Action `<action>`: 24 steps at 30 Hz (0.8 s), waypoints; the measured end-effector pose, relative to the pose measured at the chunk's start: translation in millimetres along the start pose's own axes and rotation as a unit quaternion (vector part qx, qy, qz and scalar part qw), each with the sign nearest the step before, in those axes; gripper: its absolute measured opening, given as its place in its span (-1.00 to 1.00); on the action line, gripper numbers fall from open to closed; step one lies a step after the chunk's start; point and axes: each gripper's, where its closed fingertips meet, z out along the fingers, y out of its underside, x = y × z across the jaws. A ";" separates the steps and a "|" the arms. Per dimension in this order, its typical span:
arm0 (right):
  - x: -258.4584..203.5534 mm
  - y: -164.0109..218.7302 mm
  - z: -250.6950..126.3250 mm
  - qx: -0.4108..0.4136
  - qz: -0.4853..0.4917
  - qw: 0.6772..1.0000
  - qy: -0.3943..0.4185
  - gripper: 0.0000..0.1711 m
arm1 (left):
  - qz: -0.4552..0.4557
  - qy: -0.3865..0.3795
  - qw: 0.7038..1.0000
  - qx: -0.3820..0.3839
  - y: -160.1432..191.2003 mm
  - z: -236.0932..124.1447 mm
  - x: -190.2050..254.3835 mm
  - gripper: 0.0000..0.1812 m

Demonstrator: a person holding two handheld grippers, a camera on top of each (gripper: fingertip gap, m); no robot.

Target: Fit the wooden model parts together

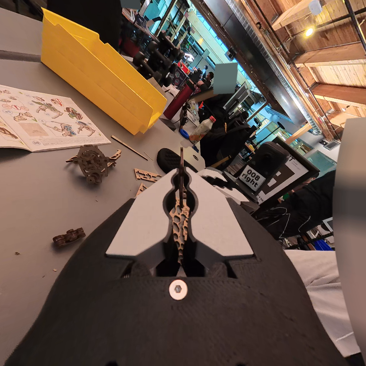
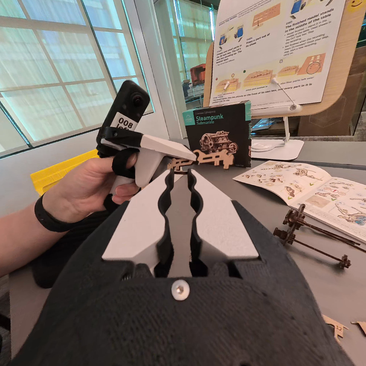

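My left gripper point(image 1: 181, 170) is shut on a flat pale wooden part point(image 1: 180, 223) with many cut-out holes, seen edge-on between its fingers. In the right wrist view the left gripper point(image 2: 195, 158), held by a hand, grips that long part point(image 2: 214, 158) near its middle, above the table. My right gripper point(image 2: 180, 172) is open and empty, its fingertips just below and in front of the held part. A dark wooden gear assembly point(image 1: 91, 164) stands on the grey table. A dark axle assembly with thin rods point(image 2: 297, 223) lies at the right.
A yellow bin point(image 1: 99, 73) stands at the back left. The open instruction booklet point(image 2: 307, 190), the kit box point(image 2: 217, 136) and an instruction board on a stand point(image 2: 277, 49) are beyond. A small dark wooden piece point(image 1: 69, 236), sheet scraps point(image 1: 146, 175) and a thin stick point(image 1: 128, 147) lie on the table. My left and right fingertips are right by each other. From either gripper's tips it is about 15 cm to the dark wooden gear assembly point(image 1: 91, 164). It is also in sight in the right wrist view point(image 2: 289, 221).
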 end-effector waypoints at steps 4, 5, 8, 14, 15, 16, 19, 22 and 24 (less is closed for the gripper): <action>1.4 2.5 1.5 -0.008 0.002 1.000 0.001 -0.86 | -0.008 -0.004 1.000 0.010 0.4 0.5 -2.6 -1.00; 1.5 2.9 1.7 -0.010 0.000 1.000 0.003 -0.86 | -0.011 -0.003 1.000 0.015 -0.1 0.4 -2.8 -1.00; 2.6 4.0 2.8 -0.013 -0.008 1.000 0.011 -0.86 | -0.014 0.004 1.000 0.017 0.8 1.6 -1.7 -1.00; 1.5 2.4 4.4 -0.008 -0.019 1.000 0.017 -0.86 | -0.008 0.008 0.999 0.031 -0.9 2.1 0.4 -1.00; 1.0 1.1 4.1 -0.004 -0.024 1.000 0.019 -0.86 | -0.009 0.010 0.999 0.035 -1.5 2.1 1.1 -1.00; 0.4 0.2 3.8 -0.001 -0.029 0.999 0.021 -0.86 | -0.010 0.013 0.999 0.037 -1.7 2.2 1.9 -1.00; -0.3 -1.4 3.3 0.005 -0.037 0.999 0.025 -0.86 | -0.007 0.015 0.999 0.044 -2.6 2.2 3.1 -1.00; -1.3 -4.0 2.2 0.016 -0.031 0.999 0.021 -0.86 | -0.001 0.012 0.999 0.048 -3.2 2.0 4.3 -1.00; -2.3 -5.8 1.6 0.023 -0.033 0.999 0.020 -0.86 | 0.006 0.011 0.999 0.051 -3.9 1.8 5.6 -1.00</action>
